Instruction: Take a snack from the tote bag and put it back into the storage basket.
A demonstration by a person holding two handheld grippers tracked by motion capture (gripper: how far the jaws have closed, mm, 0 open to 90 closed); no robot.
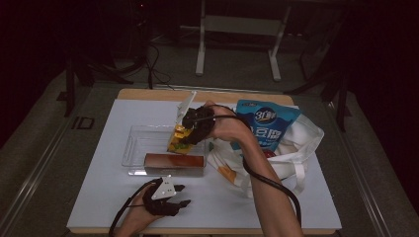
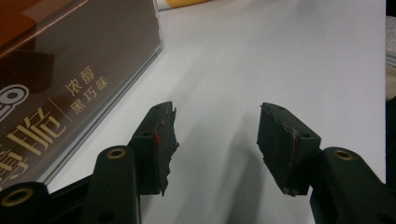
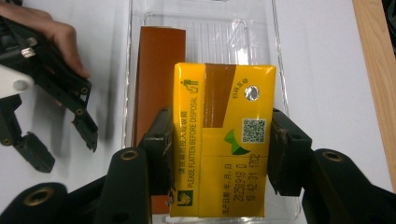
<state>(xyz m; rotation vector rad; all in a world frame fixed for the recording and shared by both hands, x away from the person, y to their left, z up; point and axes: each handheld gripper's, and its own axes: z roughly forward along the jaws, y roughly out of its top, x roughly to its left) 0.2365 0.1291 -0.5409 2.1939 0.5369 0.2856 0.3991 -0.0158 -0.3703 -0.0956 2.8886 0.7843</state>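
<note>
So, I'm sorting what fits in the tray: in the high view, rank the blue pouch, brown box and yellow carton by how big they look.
1. Blue pouch, largest.
2. Brown box.
3. Yellow carton, smallest, though the right hand-held gripper covers part of it, so its rank against the box is unsure.

A yellow drink carton (image 3: 223, 140) with a brown panel, a foil straw hole, a QR code and a printed date on its top face is seen at the centre of the right gripper view, clamped at both sides. It is held above a clear plastic tray (image 3: 280, 70), beside a brown box (image 3: 156, 65) that lies in the tray's left part. In the high view the carton (image 1: 179, 139) is seen tilted at the frame's centre, over the tray (image 1: 136, 143).
</note>
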